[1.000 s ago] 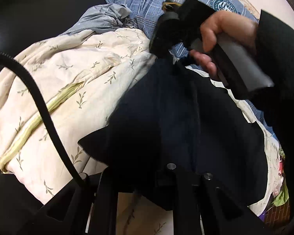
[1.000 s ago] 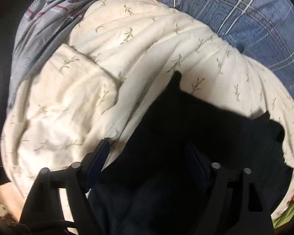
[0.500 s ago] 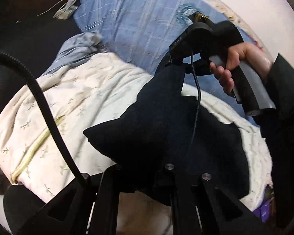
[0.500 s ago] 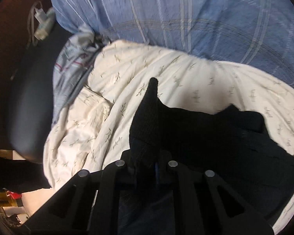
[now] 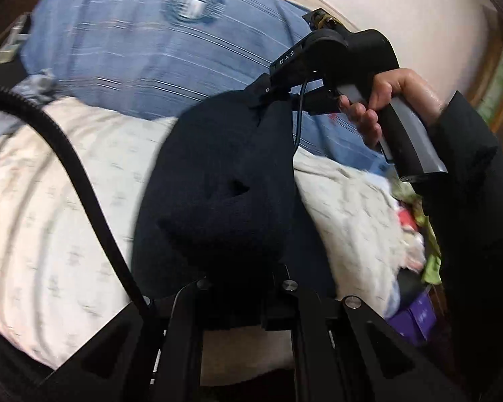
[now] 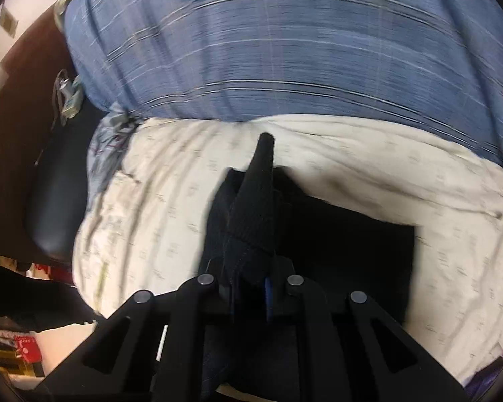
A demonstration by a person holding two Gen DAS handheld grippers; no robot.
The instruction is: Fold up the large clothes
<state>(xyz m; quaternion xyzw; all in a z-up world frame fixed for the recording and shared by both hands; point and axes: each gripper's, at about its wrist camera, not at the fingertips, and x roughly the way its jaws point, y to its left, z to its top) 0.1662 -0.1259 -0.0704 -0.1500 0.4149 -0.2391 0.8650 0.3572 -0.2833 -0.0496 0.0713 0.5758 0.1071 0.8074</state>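
A dark navy garment [image 5: 231, 181] hangs lifted between both grippers above a cream leaf-print duvet [image 5: 50, 207]. My left gripper [image 5: 244, 284] is shut on one edge of it at the bottom of the left wrist view. My right gripper [image 5: 268, 92], held by a hand, is shut on another corner, higher and farther away. In the right wrist view the right gripper [image 6: 251, 284] pinches a bunched fold of the garment [image 6: 255, 207], with a pointed tip sticking up. More of the garment [image 6: 352, 248] lies below on the duvet [image 6: 157, 221].
A blue plaid sheet [image 6: 285, 50] covers the bed behind the duvet. A crumpled grey cloth [image 6: 110, 134] lies at the duvet's far left by a dark padded edge [image 6: 57, 207]. Colourful clutter [image 5: 415, 231] lies at the bed's right side. A black cable [image 5: 77, 174] crosses the left wrist view.
Both grippers have risen with the garment, lifting it off the duvet. The right gripper closed on the garment's corner and moved up and away; the views are motion-blurred.
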